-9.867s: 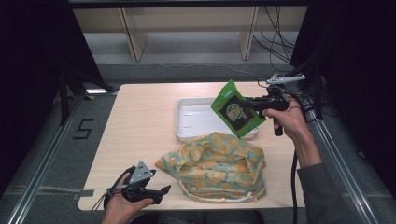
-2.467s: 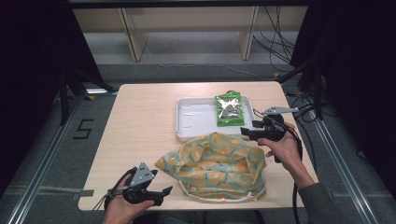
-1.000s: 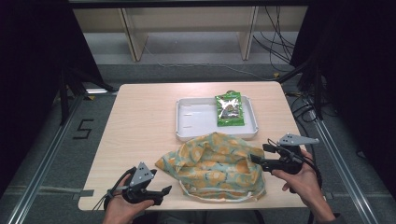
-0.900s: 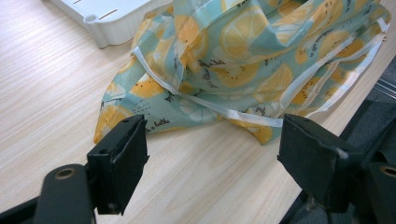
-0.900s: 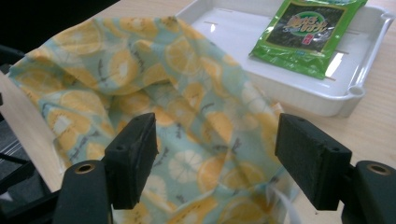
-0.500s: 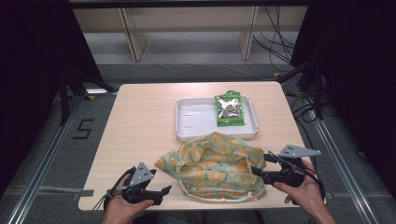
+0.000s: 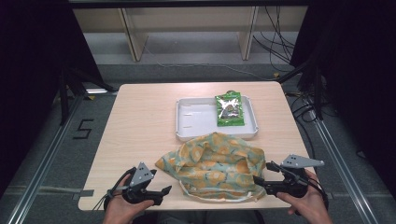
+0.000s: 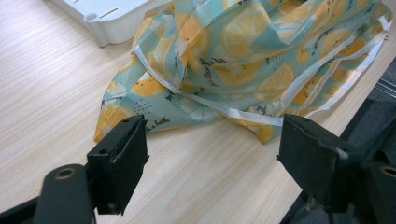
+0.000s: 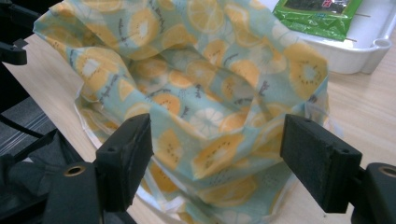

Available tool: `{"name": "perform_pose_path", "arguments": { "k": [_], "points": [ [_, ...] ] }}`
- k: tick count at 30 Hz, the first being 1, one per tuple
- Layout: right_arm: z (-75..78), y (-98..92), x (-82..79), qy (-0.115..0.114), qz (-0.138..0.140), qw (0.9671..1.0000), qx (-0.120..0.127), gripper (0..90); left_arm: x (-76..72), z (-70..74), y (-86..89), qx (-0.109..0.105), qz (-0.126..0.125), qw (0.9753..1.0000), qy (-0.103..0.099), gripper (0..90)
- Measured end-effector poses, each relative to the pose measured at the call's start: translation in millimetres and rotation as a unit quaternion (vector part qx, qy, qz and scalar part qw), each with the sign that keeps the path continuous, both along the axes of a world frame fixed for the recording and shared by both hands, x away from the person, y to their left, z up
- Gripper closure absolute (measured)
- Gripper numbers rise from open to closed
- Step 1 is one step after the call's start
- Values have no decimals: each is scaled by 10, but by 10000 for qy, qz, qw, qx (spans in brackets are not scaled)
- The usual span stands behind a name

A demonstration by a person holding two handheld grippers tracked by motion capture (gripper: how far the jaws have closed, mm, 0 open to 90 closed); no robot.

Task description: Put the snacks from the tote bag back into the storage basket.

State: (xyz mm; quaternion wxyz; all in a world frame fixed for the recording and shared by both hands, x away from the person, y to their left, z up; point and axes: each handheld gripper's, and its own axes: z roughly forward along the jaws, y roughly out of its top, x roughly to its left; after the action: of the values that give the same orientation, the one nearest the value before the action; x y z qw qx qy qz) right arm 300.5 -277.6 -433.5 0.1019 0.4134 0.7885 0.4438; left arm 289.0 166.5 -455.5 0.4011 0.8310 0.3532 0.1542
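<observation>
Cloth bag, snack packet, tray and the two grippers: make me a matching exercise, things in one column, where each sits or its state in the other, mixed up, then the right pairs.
Things:
1. cloth bag
2. snack packet
3. tray
4. left gripper
5. right gripper

Places or states:
A. lies in the tray's right part
B. white, behind the bag
C. open, at the bag's right edge
D. crumpled on the table's near side
E. open, near the bag's left corner

Pairs: 1-D, 2-A, 3-B, 4-E, 5-C

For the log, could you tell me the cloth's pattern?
Orange citrus slices on pale blue cloth, clearest in right gripper view.
</observation>
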Motion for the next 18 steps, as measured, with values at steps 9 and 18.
{"name": "perform_pose_path", "arguments": {
  "k": [9, 18],
  "points": [
    [-72, -12, -96, 79, 138, 9999, -24, 256, -3, -8, -6, -38, 38, 10000, -7, 233],
    [-100, -18, -175, 93, 64, 9998, -140, 251, 6, -2, 3, 50, -34, 9999, -80, 233]
  ]
}}
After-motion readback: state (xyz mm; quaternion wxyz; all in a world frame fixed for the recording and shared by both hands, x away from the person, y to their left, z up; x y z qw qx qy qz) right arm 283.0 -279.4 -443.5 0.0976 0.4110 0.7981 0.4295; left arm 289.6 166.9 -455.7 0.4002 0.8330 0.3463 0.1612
